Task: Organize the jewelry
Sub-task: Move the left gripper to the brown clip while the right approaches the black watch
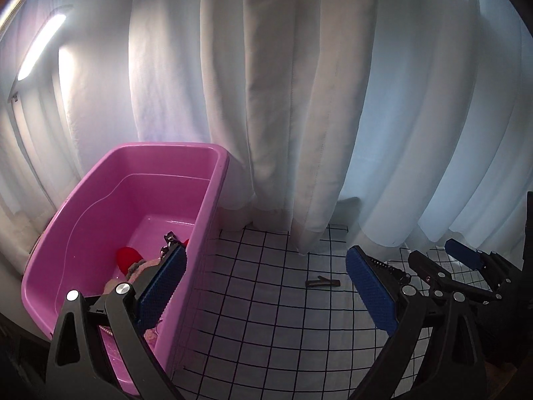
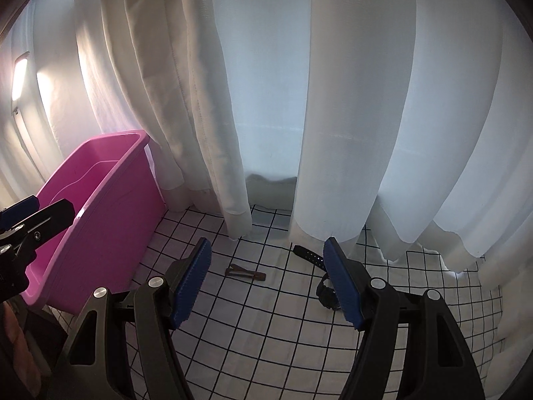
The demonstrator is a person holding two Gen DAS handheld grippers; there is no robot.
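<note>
A pink plastic bin (image 1: 206, 213) (image 2: 133, 196) stands at the left on a white cloth with a black grid. Inside it lie a red piece (image 1: 128, 256) and other jewelry, partly hidden by my finger. My left gripper (image 1: 266, 280) is open and empty, its left finger over the bin, its right finger over the cloth. A small brown hair clip (image 1: 322, 282) (image 2: 245, 272) lies on the cloth. A black wristwatch (image 2: 324, 288) lies by my right gripper's right finger. My right gripper (image 2: 268, 283) is open and empty, low over the cloth between clip and watch.
White curtains (image 2: 266, 100) hang along the back and touch the cloth. A lamp (image 1: 41, 46) glows at the upper left. The right gripper also shows at the right edge of the left wrist view (image 1: 466, 266).
</note>
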